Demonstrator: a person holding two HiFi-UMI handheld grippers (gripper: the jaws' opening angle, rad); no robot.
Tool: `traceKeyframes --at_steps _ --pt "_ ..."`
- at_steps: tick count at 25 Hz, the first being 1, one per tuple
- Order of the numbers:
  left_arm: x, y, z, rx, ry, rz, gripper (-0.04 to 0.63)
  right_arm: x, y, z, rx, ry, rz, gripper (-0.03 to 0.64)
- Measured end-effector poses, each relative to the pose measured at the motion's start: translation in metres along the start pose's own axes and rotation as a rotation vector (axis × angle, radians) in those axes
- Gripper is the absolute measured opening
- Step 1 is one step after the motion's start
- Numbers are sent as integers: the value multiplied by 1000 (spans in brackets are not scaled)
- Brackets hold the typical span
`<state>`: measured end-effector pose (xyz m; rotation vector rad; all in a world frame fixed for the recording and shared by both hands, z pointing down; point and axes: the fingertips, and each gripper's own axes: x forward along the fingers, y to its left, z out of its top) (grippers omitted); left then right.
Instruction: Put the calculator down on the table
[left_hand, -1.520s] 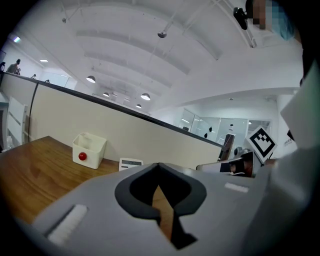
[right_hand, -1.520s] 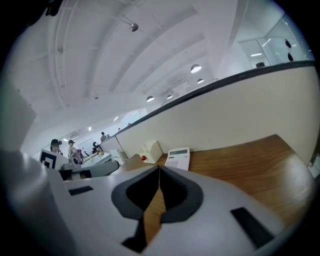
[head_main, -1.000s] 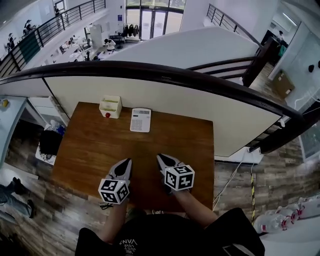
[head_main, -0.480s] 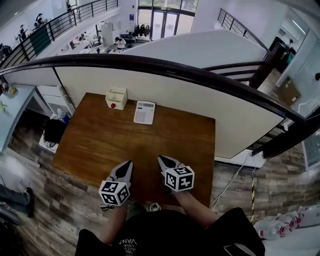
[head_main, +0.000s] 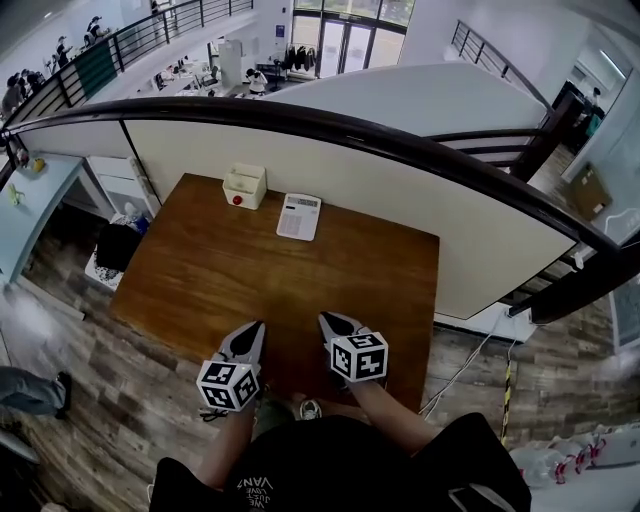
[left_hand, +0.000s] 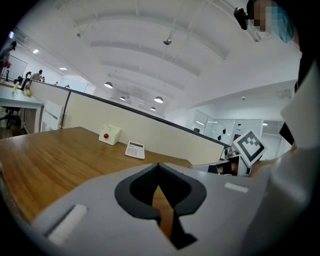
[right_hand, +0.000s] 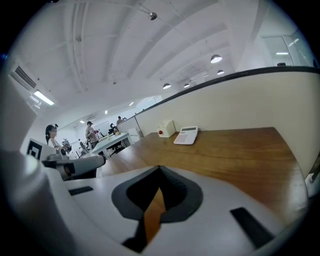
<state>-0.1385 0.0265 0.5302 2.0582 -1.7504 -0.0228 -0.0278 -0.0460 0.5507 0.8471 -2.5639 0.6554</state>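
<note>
Since the left gripper (head_main: 257, 325) and the right gripper (head_main: 322, 318) both have their jaws pressed together with nothing between them, the putting-down looks finished. The sound course is therefore to hold them side by side at the near edge of the table (head_main: 190, 280), without sweeping forward. Well ahead of both tips, the calculator (head_main: 299, 216) lies flat by the far edge, touched by neither. It is a pale, slim slab with its keys facing up and its display end away, just beside a cream box (head_main: 245, 186) with a red button, on the right gripper's side of it.
</note>
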Motion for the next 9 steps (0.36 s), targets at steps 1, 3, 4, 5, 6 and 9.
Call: traceKeyframes --at_steps 1,3,4,5,6,9 --pt "-1 0 -1 -1 1 1 12 0 1 -1 -2 3 1 12" --pt "-3 -1 -2 -5 2 4 12 -1 2 -4 -8 9 4 12" --pt "-3 -1 -3 -6 2 6 12 -1 3 -5 -11 13 6 12" --pt "-4 -2 -3 -7 2 7 12 -1 3 -5 -14 16 7 12" --pt "-3 -2 -3 -8 3 8 12 -1 3 -6 -18 19 8 12" --pt "-3 -2 -3 -9 3 10 12 -1 3 -6 -24 24 10 12"
